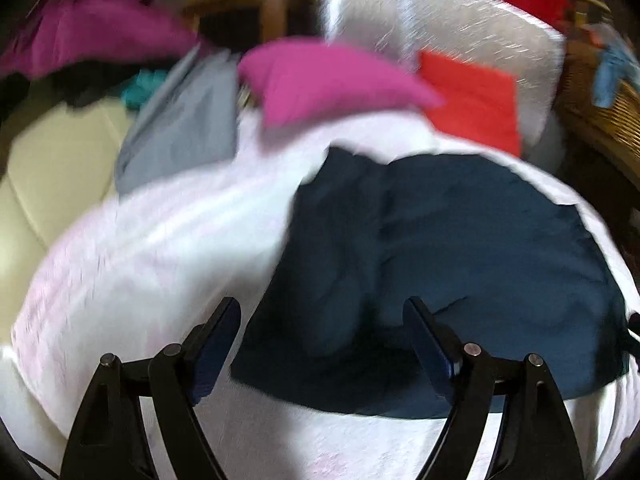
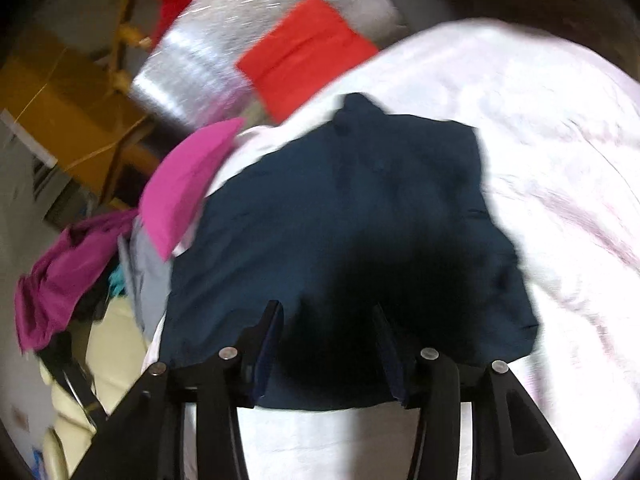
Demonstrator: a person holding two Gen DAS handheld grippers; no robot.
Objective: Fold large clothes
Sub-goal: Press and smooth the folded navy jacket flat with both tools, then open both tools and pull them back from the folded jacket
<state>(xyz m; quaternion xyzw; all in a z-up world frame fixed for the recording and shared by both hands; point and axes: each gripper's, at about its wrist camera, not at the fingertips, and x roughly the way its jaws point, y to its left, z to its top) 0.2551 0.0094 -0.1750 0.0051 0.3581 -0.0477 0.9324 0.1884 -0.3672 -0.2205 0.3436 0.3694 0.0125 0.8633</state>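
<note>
Both hand-held grippers, left (image 1: 322,312) and right (image 2: 328,316), gape empty above seemingly folded navy garment (image 2: 340,208); blur hides lettering.

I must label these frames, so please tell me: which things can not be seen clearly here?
- Navy garment: both views are motion-blurred, so its type and folds are unclear.
- Its near edge in the right wrist view: dark shadow and the right gripper cover it.
- Dark items under the purple cloth, left wrist view: blurred, near the edge.
- Wicker basket: cut by the edge.
</note>
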